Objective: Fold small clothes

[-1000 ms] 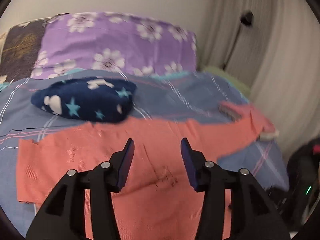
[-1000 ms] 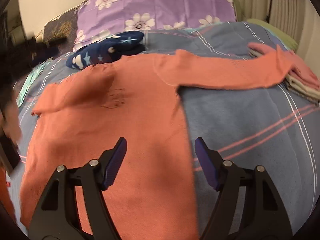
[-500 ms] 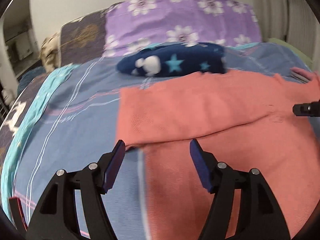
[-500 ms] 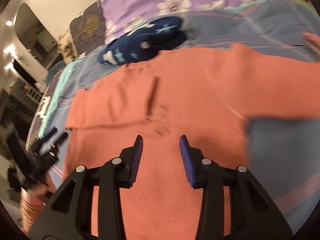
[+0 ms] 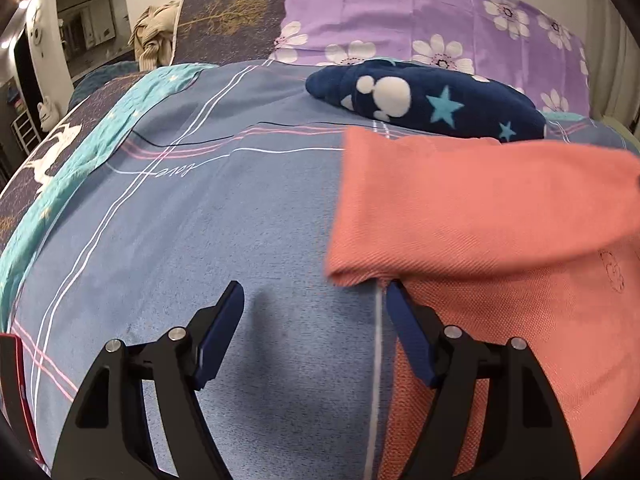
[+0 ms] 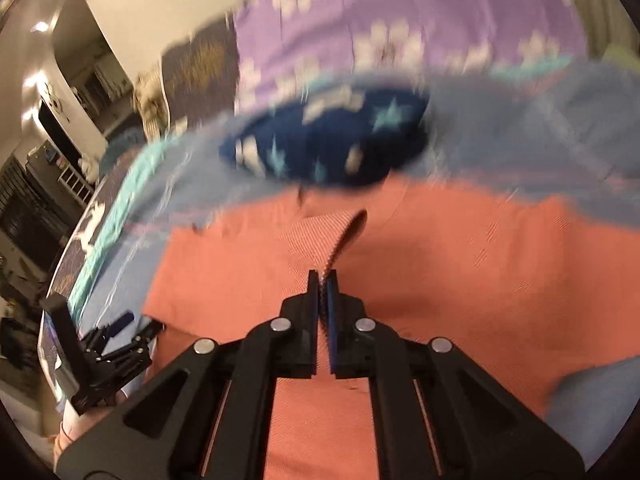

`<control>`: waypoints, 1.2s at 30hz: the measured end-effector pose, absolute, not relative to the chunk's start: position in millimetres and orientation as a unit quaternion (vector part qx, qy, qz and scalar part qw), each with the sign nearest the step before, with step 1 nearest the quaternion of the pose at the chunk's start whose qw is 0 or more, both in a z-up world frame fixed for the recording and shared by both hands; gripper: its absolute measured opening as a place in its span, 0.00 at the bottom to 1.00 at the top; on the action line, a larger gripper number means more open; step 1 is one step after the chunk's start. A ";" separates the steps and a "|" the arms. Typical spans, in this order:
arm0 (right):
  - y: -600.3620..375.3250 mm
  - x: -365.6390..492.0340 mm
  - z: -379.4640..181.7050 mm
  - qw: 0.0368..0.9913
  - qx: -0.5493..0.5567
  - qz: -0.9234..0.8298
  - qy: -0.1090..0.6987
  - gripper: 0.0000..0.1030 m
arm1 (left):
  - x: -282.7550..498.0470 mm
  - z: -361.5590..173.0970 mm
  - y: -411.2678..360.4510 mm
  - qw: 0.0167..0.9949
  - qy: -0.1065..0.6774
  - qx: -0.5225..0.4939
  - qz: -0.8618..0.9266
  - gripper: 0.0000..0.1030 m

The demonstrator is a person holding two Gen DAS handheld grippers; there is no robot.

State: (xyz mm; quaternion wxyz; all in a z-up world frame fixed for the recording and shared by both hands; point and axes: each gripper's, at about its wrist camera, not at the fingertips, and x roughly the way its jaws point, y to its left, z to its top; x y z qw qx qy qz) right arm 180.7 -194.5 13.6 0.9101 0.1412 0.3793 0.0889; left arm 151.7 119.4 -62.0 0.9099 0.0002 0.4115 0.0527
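A salmon-pink long-sleeved top (image 5: 500, 240) lies spread on the blue striped bedsheet (image 5: 200, 220). Its left sleeve (image 5: 440, 200) lies folded over the body, cuff end toward me. My left gripper (image 5: 312, 300) is open and empty, just short of the sleeve's near corner, its right finger at the top's edge. In the right wrist view my right gripper (image 6: 323, 280) is shut on a raised fold of the top (image 6: 348, 232) near its middle. The left gripper also shows there at lower left (image 6: 120, 332).
A navy star-patterned fleece bundle (image 5: 424, 100) lies behind the top, in front of a purple flowered pillow (image 5: 420, 12). A teal blanket edge (image 5: 80, 160) runs along the bed's left side. A dim room with shelves lies beyond the bed on the left (image 6: 52, 160).
My left gripper moved left from the top's middle to its left edge, beside the folded sleeve. My right gripper moved left onto the top's middle, closed and pinched up a fold of it.
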 end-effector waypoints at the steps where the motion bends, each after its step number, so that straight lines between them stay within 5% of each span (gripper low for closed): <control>1: -204.7 175.7 19.3 0.917 0.136 0.068 0.368 0.03 | 150.9 -62.6 119.7 0.910 0.412 0.000 0.054 0.72; 13: -283.1 175.3 -62.3 0.864 0.238 -0.012 0.443 0.13 | 143.9 -55.3 117.9 0.916 0.400 0.004 0.044 0.70; 14: -282.1 172.0 -57.3 0.870 0.231 -0.019 0.436 0.14 | 142.1 -51.0 116.1 0.919 0.392 0.003 0.037 0.67; 16: -277.7 163.5 -43.2 0.886 0.207 -0.024 0.414 0.14 | 139.4 -43.1 113.2 0.925 0.380 -0.006 0.023 0.41; 19: -262.7 159.8 -31.6 0.896 0.193 0.025 0.399 0.14 | 137.4 -24.9 105.7 0.932 0.356 -0.056 -0.028 0.25; 23: -248.9 173.8 -52.8 0.881 0.201 0.051 0.425 0.14 | 150.5 -19.7 67.6 0.935 0.344 -0.019 -0.081 0.25; 26: -254.7 180.9 -86.1 0.875 0.210 0.027 0.436 0.07 | 178.2 -63.7 46.9 0.910 0.407 0.062 -0.045 0.25; 30: -263.1 171.9 -85.0 0.874 0.225 0.053 0.427 0.07 | 182.0 -69.5 52.8 0.904 0.422 0.045 -0.049 0.26; 32: -271.0 168.6 -77.8 0.868 0.249 0.063 0.425 0.12 | 179.7 -71.2 48.2 0.905 0.419 0.059 -0.047 0.25; 35: -296.4 167.8 -53.1 0.877 0.283 0.045 0.385 0.49 | 179.4 -70.7 42.2 0.904 0.419 0.074 -0.040 0.25; 36: -303.7 170.3 -47.9 0.878 0.290 0.037 0.380 0.49 | 180.0 -69.8 41.8 0.904 0.419 0.076 -0.039 0.25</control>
